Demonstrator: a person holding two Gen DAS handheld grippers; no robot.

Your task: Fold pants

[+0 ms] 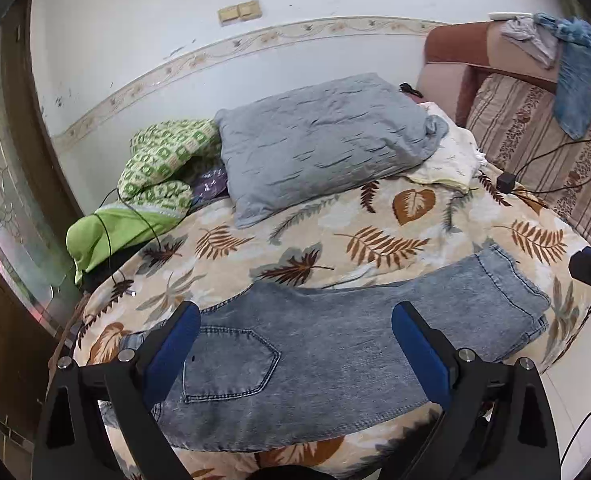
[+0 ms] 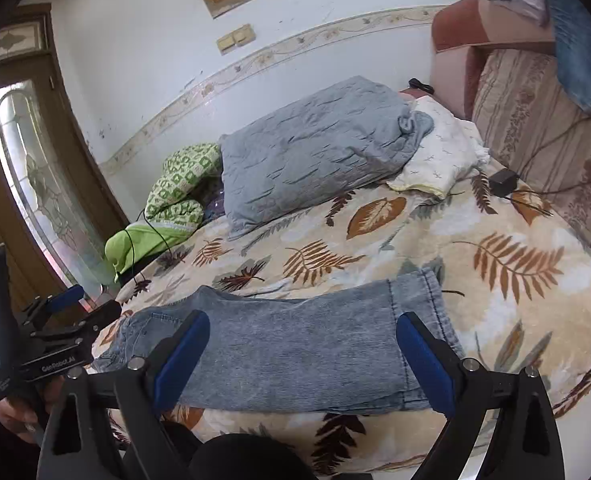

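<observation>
Leaf-print bedspread point(image 1: 375, 216) | jeans point(image 1: 315, 344) flat | "GenRobot.AI" on left gripper point(image 2: 61, 362) | both jaws wide open, empty

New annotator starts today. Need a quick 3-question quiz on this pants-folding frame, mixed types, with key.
1. True or false: the jeans lie along the near edge of the leaf-print blanket.
2. What is the left gripper holding? A) jeans B) grey pillow C) nothing
3. Which end of the jeans lies under the right gripper: waist or leg hems?

Key
1. True.
2. C, jaws wide open over the back pocket.
3. Leg hems.
</observation>
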